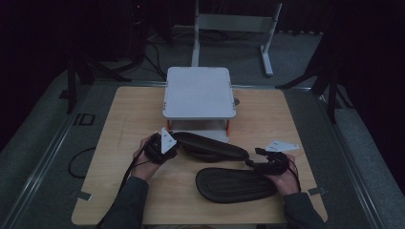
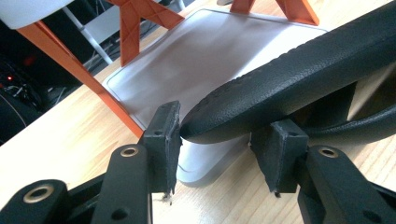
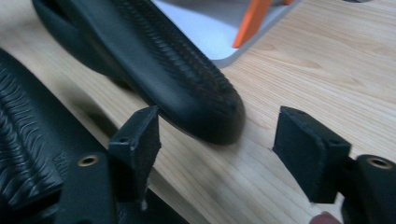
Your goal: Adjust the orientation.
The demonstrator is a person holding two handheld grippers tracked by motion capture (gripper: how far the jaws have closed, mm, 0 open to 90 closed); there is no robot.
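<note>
Left gripper jaws wide, straddling the far sandal's tip, not clamped. Right gripper open, empty. Rubber's light and floppy; you should pinch the sole edge.

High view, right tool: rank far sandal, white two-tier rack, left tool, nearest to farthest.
From the right tool:
1. Far sandal, its tip just left of the tool.
2. Left tool and white rack, beyond at left and behind: too close to call.
</note>
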